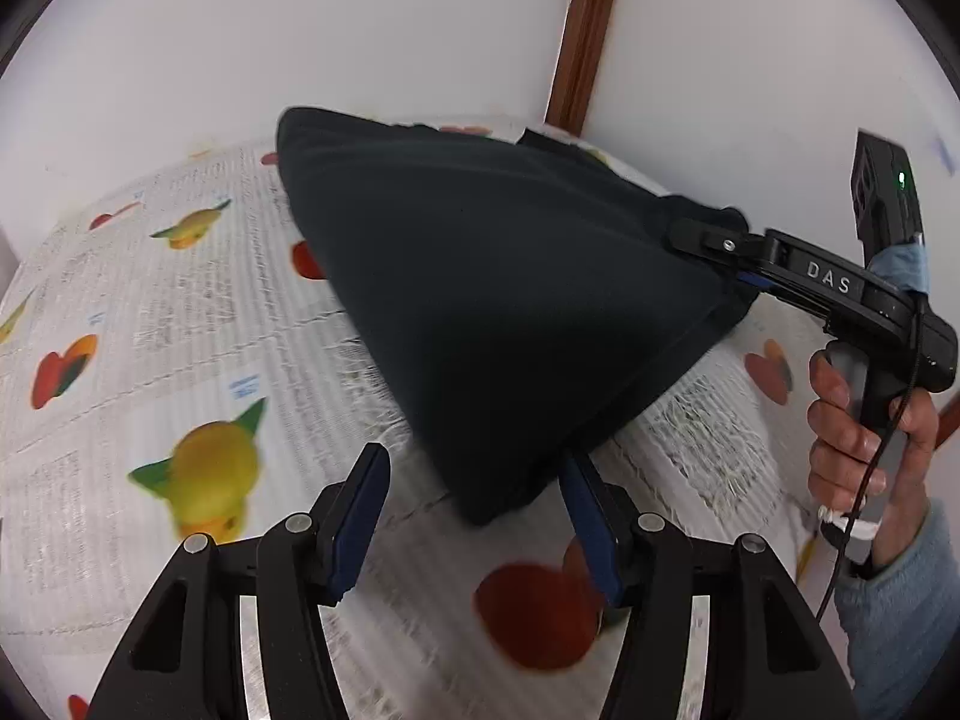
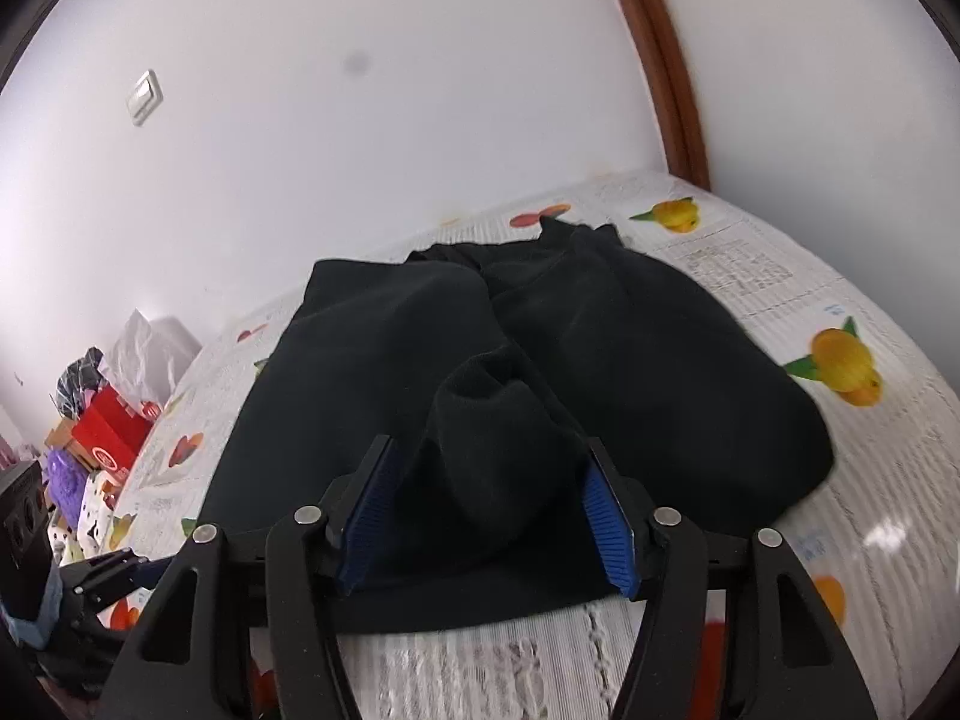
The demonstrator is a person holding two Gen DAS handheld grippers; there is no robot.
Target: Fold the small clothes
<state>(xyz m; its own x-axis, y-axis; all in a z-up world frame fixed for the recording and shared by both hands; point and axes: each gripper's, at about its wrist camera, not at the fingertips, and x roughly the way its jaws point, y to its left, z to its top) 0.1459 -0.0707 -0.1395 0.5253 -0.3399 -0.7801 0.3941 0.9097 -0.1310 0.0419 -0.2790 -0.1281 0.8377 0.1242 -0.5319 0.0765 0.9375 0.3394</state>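
Observation:
A dark, nearly black garment (image 1: 480, 300) lies on a table covering (image 1: 180, 330) printed with newspaper text and fruit. In the left wrist view my left gripper (image 1: 474, 516) is open, and the garment's near corner sits between its fingertips, close to the right blue pad (image 1: 591, 534). My right gripper (image 1: 714, 252) meets the garment's right edge, with a hand (image 1: 864, 426) on its handle. In the right wrist view the right gripper (image 2: 489, 492) is open around a bunched fold of the garment (image 2: 498, 420); the pads do not press it. The left gripper (image 2: 120, 567) shows at lower left.
A white wall runs close behind the table, with a brown wooden frame (image 1: 582, 30) and a light switch (image 2: 144, 97). Beyond the table's left end sit a red box (image 2: 111, 438), a purple item (image 2: 66, 480) and a plastic bag (image 2: 144, 342).

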